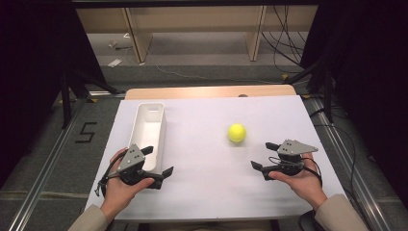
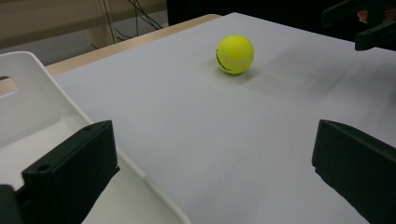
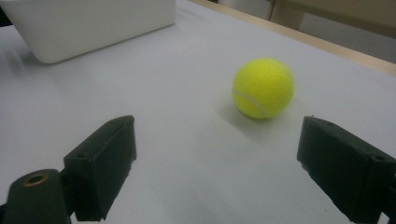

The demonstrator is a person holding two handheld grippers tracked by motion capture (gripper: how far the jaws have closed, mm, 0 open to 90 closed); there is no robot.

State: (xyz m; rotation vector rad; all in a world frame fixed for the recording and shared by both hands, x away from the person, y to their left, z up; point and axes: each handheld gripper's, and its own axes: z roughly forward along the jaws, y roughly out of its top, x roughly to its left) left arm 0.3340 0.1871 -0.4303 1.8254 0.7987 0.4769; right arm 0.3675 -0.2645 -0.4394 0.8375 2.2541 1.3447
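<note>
Yellow tennis ball (image 1: 236, 133) sat free on the desk (image 1: 207, 183), right of centre, just ahead of the right gripper (image 1: 262, 155), whose jaws stood apart and empty; the left gripper (image 1: 159, 160), also spread, waited by the white bin (image 1: 159, 111) near the left edge.

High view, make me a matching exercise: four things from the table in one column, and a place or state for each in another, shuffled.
1. ball
2. bin
3. left gripper
4. right gripper

a. open, jaws over the bin's near end
b. white, empty, left side of the table
c. open, jaws toward the ball
d. yellow, alone on the white sheet

Pairs: 1-d, 2-b, 3-a, 4-c
</note>
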